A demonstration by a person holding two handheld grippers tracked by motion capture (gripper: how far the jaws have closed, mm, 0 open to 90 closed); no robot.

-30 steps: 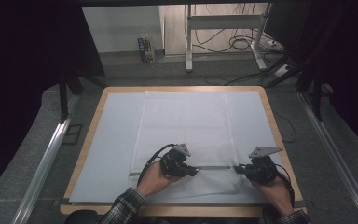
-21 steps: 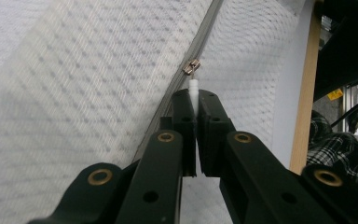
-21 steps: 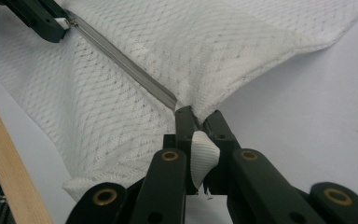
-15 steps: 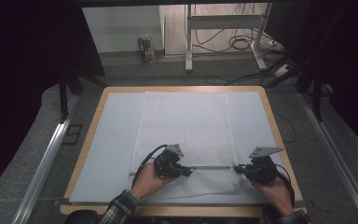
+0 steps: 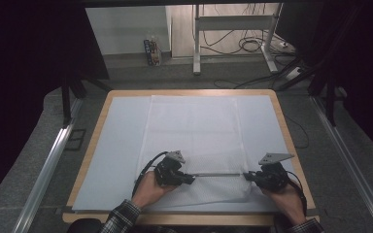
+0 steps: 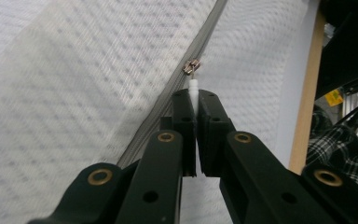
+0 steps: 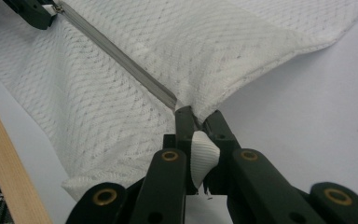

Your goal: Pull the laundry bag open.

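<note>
A white mesh bag lies flat on the pale blue mat, with a grey zipper running across its near part. At the zipper's left end, my left gripper is shut on the white zipper pull, just behind the metal slider. At the right end, my right gripper is shut on a fold of the bag's fabric, where the zipper ends. The zipper is stretched straight between the two. The left gripper appears far off in the right gripper view.
The mat covers a wooden-edged table. The wood edge runs close to my left gripper, with a plaid sleeve beyond it. Dark floor, cables and desk legs lie past the far edge.
My left gripper has slid a little to the left along the zipper line with the pull in it. The right gripper has stayed in place.
</note>
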